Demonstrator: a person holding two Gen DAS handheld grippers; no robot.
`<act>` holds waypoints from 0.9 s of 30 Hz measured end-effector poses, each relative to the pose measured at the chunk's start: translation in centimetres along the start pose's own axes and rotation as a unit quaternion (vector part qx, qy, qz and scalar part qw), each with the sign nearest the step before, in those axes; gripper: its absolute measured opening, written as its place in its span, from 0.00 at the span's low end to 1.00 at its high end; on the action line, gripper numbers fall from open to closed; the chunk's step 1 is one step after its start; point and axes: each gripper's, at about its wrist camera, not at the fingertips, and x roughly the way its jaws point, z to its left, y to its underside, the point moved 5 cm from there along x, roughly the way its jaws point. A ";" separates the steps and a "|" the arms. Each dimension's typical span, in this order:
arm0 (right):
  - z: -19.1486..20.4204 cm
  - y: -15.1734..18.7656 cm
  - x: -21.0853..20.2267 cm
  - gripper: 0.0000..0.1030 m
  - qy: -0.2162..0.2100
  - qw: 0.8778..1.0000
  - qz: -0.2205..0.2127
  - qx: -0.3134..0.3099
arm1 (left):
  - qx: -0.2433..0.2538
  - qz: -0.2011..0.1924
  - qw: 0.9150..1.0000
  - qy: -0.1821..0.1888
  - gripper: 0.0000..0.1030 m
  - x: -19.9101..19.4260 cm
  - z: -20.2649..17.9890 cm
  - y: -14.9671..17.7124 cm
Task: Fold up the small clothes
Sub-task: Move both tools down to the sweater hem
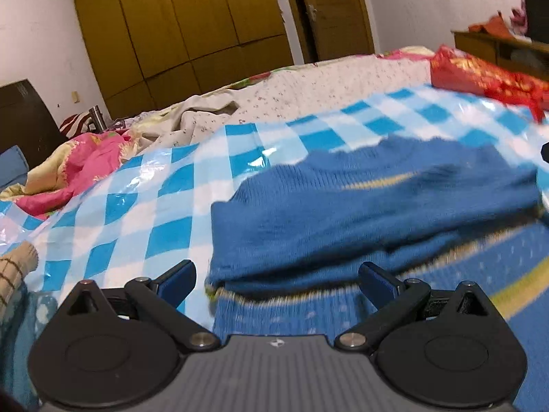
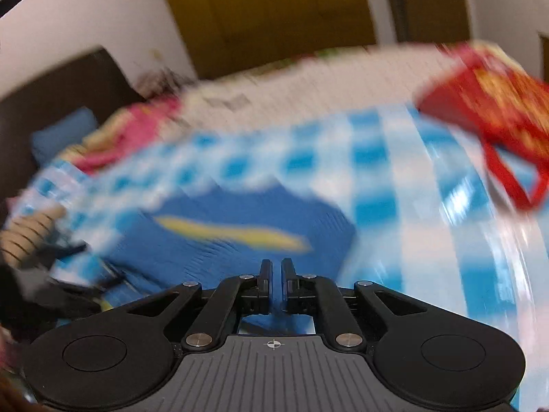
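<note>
Ahead of the left gripper, a bed (image 1: 343, 79) is stretching across the room under a flowered white sheet, with a blue-and-white checked plastic cover (image 1: 144, 206) lying over its near part. Beyond it a brown wooden wardrobe (image 1: 178, 24) is standing against the white wall (image 1: 37, 37), a dark door (image 1: 326, 10) sitting just to its right. Far to the left a dark headboard (image 1: 27, 116) is rising behind a pink quilt (image 1: 85, 161), while to the right a wooden shelf (image 1: 497, 48) is showing behind a red bag (image 1: 480, 75).

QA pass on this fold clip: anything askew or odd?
The blue knit sweater is folded unevenly, its top layer skewed over the bottom one. The right wrist view is motion-blurred. Nothing looks spilled or damaged.
</note>
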 end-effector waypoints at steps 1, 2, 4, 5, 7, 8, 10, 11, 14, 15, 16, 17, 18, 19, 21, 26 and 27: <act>-0.5 0.2 0.0 0.08 0.002 1.000 -0.002 0.015 | 0.004 0.000 1.000 0.000 1.00 -0.2 -0.1 0.2; -0.8 0.3 -0.1 0.08 -0.006 1.000 -0.004 0.029 | 0.007 0.001 1.000 0.000 1.00 -0.3 -0.1 0.2; -0.8 0.1 -0.2 0.08 -0.025 0.998 -0.005 0.051 | 0.009 0.002 1.000 -0.001 1.00 -0.2 0.0 0.2; -0.8 -0.1 -0.1 0.10 -0.029 0.998 -0.007 0.055 | 0.008 0.001 1.000 0.000 1.00 -0.2 0.0 0.0; -0.9 -0.6 0.5 0.19 -0.035 0.997 -0.009 0.073 | 0.005 -0.005 1.000 0.002 1.00 -0.1 0.0 -0.4; -1.0 -0.6 0.8 0.25 -0.041 0.995 -0.006 0.088 | 0.003 -0.009 1.000 0.002 1.00 -0.1 -0.1 -0.7; -1.5 -0.4 1.8 0.32 -0.065 0.989 0.010 0.129 | 0.005 -0.016 1.000 0.002 1.00 0.1 -0.3 -1.1; -1.3 0.1 2.3 0.35 -0.074 0.986 0.021 0.146 | 0.007 -0.017 1.000 0.002 1.00 0.3 -0.4 -1.1; -1.0 0.7 4.1 0.31 -0.052 0.985 0.045 0.155 | 0.023 -0.010 1.000 -0.004 1.00 1.3 -0.8 -1.1; -0.8 0.7 4.3 0.25 -0.038 0.987 0.048 0.151 | 0.027 -0.005 1.000 -0.004 1.00 1.6 -0.9 -1.0; -0.6 0.6 4.4 0.14 -0.030 0.988 0.052 0.145 | 0.030 -0.002 1.000 -0.003 1.00 1.7 -1.0 -0.9; -0.4 0.3 4.2 0.13 -0.028 0.989 0.047 0.140 | 0.031 -0.001 1.000 -0.003 1.00 1.7 -1.0 -0.9; -0.3 -0.2 3.9 0.12 -0.028 0.990 0.036 0.135 | 0.030 -0.002 1.000 -0.002 1.00 1.6 -1.0 -0.8; -0.3 -0.8 3.4 0.11 -0.023 0.991 0.021 0.128 | 0.029 -0.001 1.000 -0.002 1.00 1.6 -0.9 -0.7; -0.9 -1.5 3.1 0.11 -0.007 0.993 0.009 0.121 | 0.023 0.008 1.000 -0.001 1.00 1.9 -0.8 -0.3; -1.0 -0.2 4.7 0.16 0.042 0.994 0.049 0.090 | 0.016 0.017 1.000 -0.005 1.00 1.5 -0.4 0.4; -0.9 0.0 4.1 0.16 0.039 0.993 0.036 0.103 | 0.019 0.014 1.000 -0.009 1.00 1.2 -0.2 0.4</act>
